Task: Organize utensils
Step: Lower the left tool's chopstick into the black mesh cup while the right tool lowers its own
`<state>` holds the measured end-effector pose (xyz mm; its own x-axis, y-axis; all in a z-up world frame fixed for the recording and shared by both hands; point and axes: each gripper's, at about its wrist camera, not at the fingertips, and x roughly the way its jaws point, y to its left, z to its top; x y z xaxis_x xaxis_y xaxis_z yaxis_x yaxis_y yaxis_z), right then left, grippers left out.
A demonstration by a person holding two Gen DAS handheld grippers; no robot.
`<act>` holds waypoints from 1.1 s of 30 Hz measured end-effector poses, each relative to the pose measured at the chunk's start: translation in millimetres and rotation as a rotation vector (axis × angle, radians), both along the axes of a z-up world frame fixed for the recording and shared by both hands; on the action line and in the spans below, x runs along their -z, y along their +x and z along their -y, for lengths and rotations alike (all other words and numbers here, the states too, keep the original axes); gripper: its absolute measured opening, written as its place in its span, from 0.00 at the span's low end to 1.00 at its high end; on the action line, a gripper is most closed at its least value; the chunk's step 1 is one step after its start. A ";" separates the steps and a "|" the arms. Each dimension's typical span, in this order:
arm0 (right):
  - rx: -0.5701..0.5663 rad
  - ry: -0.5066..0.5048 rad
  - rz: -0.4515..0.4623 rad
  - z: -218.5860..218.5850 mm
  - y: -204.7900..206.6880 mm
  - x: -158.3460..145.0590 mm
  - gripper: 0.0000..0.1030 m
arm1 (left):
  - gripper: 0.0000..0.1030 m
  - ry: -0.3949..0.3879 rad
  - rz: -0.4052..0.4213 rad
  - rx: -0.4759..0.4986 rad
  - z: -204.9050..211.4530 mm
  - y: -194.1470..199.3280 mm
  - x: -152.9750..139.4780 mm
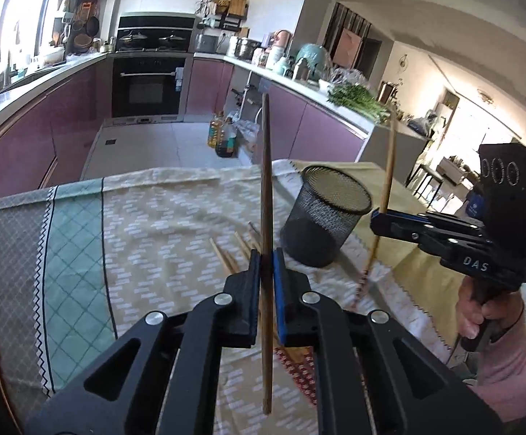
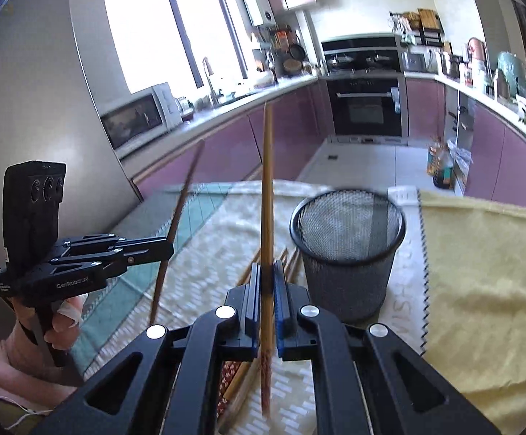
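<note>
Left gripper (image 1: 266, 272): pressed together on a dark brown chopstick (image 1: 266, 181), pinched below its middle, upright between the blue pads.
Right gripper (image 2: 266, 282): clamped on a lighter bamboo chopstick (image 2: 267, 188), also held near vertical, patterned reddish end hanging below the jaws.
Held sticks, position: both lifted clear of the cloth, just beside the mesh cup (image 2: 348, 250); neither yet over its mouth.
Mesh cup: stood upright on the patterned tablecloth (image 1: 154, 224), black wire, apparently empty, open rim facing up.
Remaining utensils: loose chopsticks (image 1: 234, 253) lay on the cloth left of the cup, partly hidden behind the jaws; count could not be told.
Yellow cloth (image 2: 480, 272): spread to the right of the cup, nothing seen on it.
Handling, judged: thin, light, stiff wood or bamboo; little risk of breakage, more of pivoting or slipping in the pads since the shaft was round and narrow.
Grip point, judged: a hold near the middle kept the stick balanced; a hold near the tip would have let it swing.
Release, judged: needed lowering the bottom end inside the rim before parting the jaws, otherwise likely to bounce off the wire edge or tip the light cup.
Clearance: two long sticks close together, so some care called for to avoid crossing them above the cup.
Progress, judged: early, with the cup seemingly unfilled.
</note>
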<state>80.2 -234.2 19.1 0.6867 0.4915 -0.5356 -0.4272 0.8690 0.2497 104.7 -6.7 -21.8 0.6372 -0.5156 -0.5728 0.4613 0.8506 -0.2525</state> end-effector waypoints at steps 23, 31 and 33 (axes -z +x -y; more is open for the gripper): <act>0.059 -0.043 0.199 40.4 14.0 -84.2 0.06 | 0.07 -0.134 0.197 0.072 53.0 39.3 -101.5; 0.010 -0.131 0.080 32.5 36.3 -63.3 0.06 | 0.07 0.023 0.097 0.141 87.4 64.5 -55.7; -0.011 -0.147 0.041 28.9 42.2 -57.6 0.06 | 0.07 0.049 0.060 0.160 92.4 70.5 -43.5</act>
<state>122.4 -263.1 76.7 0.7045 0.4173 -0.5741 -0.4442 0.8901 0.1019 175.2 -99.2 21.7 0.5827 -0.5857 -0.5634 0.6050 0.7755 -0.1805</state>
